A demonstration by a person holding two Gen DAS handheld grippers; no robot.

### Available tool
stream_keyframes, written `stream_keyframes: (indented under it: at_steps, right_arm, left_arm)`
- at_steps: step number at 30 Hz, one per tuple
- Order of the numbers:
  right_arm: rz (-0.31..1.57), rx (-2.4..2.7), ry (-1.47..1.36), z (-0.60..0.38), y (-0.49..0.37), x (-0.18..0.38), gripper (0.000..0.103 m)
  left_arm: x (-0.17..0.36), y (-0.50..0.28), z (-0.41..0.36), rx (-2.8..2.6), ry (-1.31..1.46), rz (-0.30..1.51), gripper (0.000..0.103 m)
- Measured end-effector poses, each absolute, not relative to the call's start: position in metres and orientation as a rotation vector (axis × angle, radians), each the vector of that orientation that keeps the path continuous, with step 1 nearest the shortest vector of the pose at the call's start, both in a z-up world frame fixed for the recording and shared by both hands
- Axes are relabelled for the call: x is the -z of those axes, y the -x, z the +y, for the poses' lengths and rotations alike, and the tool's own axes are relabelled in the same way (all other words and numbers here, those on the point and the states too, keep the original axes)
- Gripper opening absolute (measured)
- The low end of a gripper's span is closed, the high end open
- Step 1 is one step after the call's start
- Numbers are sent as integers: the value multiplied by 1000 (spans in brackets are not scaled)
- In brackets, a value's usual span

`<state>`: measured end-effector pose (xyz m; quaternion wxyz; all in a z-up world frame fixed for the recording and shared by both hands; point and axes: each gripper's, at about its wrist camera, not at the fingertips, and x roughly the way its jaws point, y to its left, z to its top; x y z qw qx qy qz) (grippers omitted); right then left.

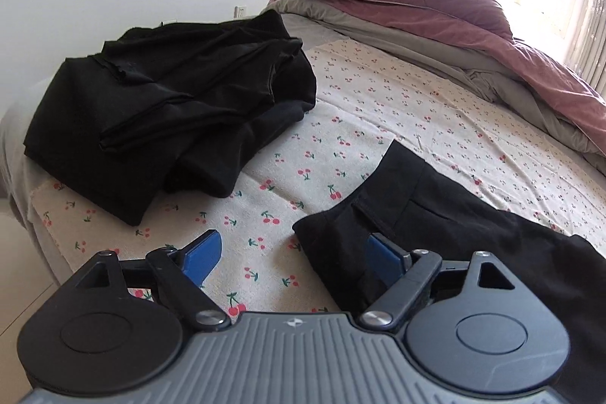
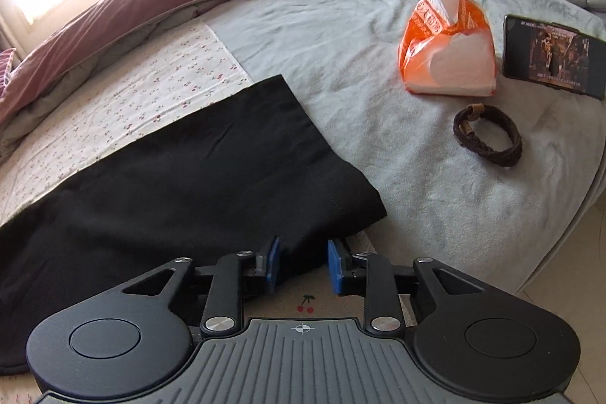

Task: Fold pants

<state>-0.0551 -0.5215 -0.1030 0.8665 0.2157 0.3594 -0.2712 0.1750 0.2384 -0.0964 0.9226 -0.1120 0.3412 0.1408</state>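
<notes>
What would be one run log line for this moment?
phase: grasp approach | left gripper: open at waist end of pants | right gripper: open at hem end | pile of black clothes: aside

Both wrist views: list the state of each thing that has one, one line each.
left gripper: open, at the waistband.
right gripper: open, at the leg hem.
pants: laid flat, unfolded.
black clothes pile: folded, stacked.
phone: screen on.
tissue pack: open, tissue sticking out.
</notes>
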Motion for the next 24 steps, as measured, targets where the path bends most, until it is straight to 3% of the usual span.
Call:
stream_keyframes:
  at_steps: [4,8,10,17,22,23,24]
  right_arm:
    - [695,496,-346,-502,26,72,43]
    - [687,230,-336,-454,-37,55,59]
    - [687,120,-313,-418,-72,50,60]
    - [764,-289,-150,-272,-200,51,60]
    - [871,-444,-37,-193,-270,83,57]
    - [890,-462,-25,-181,-283,89,49]
    - [910,-477,-19,-171,-295,96,34]
  left_arm:
    - [57,-190,203,-209,195,661,96]
    - [29,-222,153,-115,251,652,102]
    - [23,-241,125,-106,260,657,103]
    - [67,-293,66,-95,344,739,103]
    - [134,-296,69,-132,247,869,100]
    - [141,-297,76,-130,283,889,99]
    - [143,-296,80,-123,308,888,99]
